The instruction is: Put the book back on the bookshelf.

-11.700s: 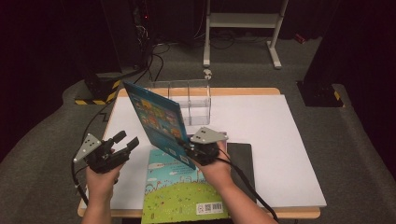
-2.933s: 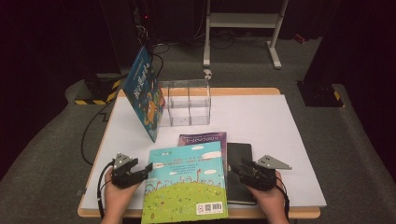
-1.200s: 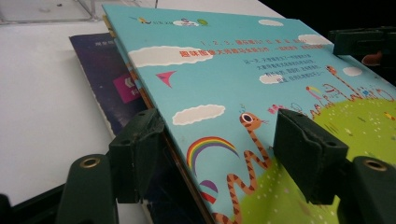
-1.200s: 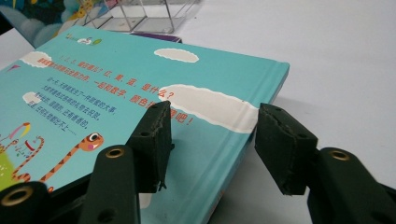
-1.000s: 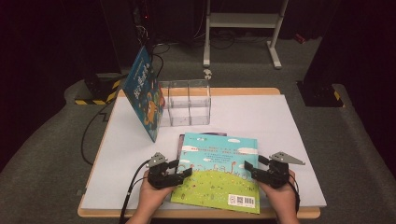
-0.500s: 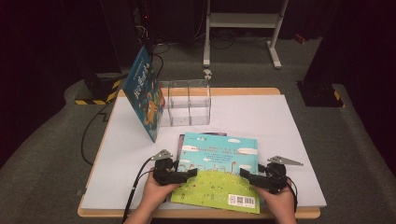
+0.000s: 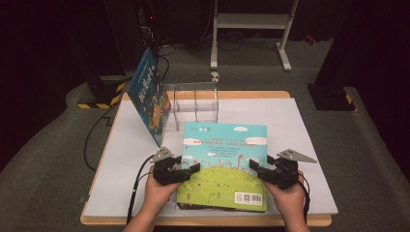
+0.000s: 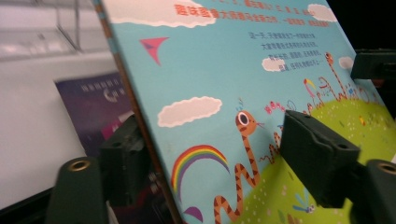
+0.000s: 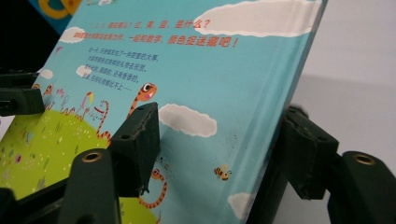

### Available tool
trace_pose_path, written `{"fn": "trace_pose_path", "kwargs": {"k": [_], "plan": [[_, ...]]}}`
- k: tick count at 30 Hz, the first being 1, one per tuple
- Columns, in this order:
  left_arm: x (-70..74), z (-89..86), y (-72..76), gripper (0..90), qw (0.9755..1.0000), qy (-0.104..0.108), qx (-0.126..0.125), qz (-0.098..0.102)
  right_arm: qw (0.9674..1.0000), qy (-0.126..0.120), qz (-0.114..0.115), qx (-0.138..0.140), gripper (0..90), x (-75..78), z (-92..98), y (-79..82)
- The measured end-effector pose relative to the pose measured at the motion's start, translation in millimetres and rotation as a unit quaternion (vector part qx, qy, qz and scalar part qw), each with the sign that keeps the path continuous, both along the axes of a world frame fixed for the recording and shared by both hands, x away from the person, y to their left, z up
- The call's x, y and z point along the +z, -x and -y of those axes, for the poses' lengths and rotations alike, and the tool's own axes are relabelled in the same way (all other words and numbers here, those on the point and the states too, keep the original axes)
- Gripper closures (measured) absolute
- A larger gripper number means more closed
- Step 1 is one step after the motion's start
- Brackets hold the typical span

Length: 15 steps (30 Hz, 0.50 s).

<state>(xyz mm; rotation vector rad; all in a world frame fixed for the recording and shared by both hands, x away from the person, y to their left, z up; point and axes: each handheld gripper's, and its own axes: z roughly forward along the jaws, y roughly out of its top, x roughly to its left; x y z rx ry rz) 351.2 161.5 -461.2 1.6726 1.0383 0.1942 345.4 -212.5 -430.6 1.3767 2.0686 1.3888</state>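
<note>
A picture book (image 7: 222, 159) with a sky-blue and green cover is held by its two side edges and lifted off the table, with its far end tipped up. My left gripper (image 7: 186, 170) grips its left edge; one jaw lies on the cover and the other is under it, with the book (image 8: 233, 93) between them at my left gripper (image 8: 215, 149). My right gripper (image 7: 258, 169) takes the right edge the same way, astride the book (image 9: 187, 70) at my right gripper (image 9: 222, 140). Both pairs of jaws have just been closing onto it.
A blue book (image 7: 150, 101) leans upright against a clear plastic organiser (image 7: 196, 101) at the back. A purple book (image 8: 98, 102) lies flat under the lifted one. The white mat (image 7: 300, 125) covers the table, whose wooden front edge (image 7: 208, 221) is near my hands.
Both grippers moved in from beside the book onto its side edges and closed on it. The book has since come up off the pile, with its far end raised.
</note>
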Motion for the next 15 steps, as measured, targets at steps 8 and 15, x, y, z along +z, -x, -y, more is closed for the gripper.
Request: {"fn": "trace_pose_path", "kwargs": {"k": [8, 15], "plan": [[25.5, -6.2, -6.1, 36.7, 0.9976, -0.003, 0.033, 0.06, 0.9976, 0.003, 0.069, -0.009, 44.8, 29.9, -8.1, -4.6], [41.9, -7.8, -12.6, 38.8, 0.9936, -0.015, 0.049, 0.1, 0.9926, 0.005, 0.121, -0.015, 50.7, 48.7, -14.4, -5.4]]}}
